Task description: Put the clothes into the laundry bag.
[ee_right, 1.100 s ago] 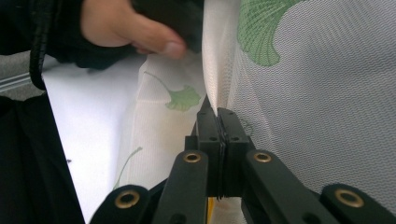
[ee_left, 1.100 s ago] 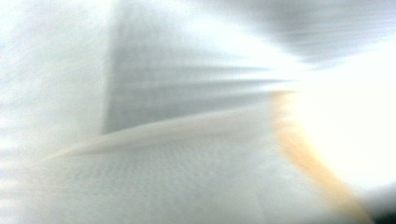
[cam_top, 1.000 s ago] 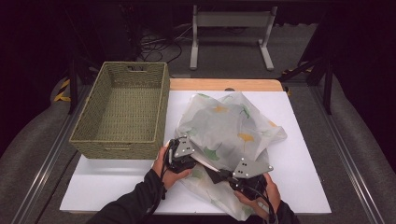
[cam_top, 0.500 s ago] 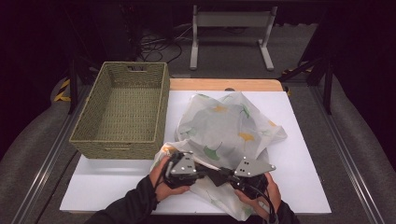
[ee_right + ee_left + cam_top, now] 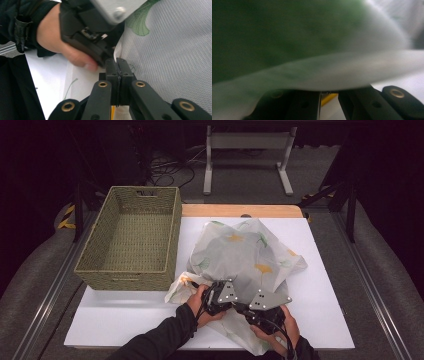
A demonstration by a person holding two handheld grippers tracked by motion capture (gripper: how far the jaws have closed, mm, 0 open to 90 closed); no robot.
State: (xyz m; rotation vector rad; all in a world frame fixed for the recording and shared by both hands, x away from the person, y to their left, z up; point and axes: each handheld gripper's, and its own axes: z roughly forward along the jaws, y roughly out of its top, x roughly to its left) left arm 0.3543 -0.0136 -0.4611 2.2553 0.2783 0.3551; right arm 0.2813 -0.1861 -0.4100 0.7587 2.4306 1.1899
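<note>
A white mesh cloth printed with green and yellow leaves lies crumpled on the white table. Both grippers meet at its near edge. My right gripper is shut, its tips pinching the cloth's edge. My left gripper points right, tip to tip with the right gripper. Its jaws have just been closing. In the left gripper view the blurred cloth drapes over the tips of the left gripper, with a fold caught between them. The left hand sits close in the right gripper view.
An empty woven basket stands on the table's left side, touching the cloth's left corner. A wooden strip runs along the far edge. A metal stand sits on the floor behind. Bare table lies at the near left.
My left hand has slid right along the cloth's near edge until its gripper meets the right one. The near-left corner of the cloth shifted with it. The right hand stayed put.
</note>
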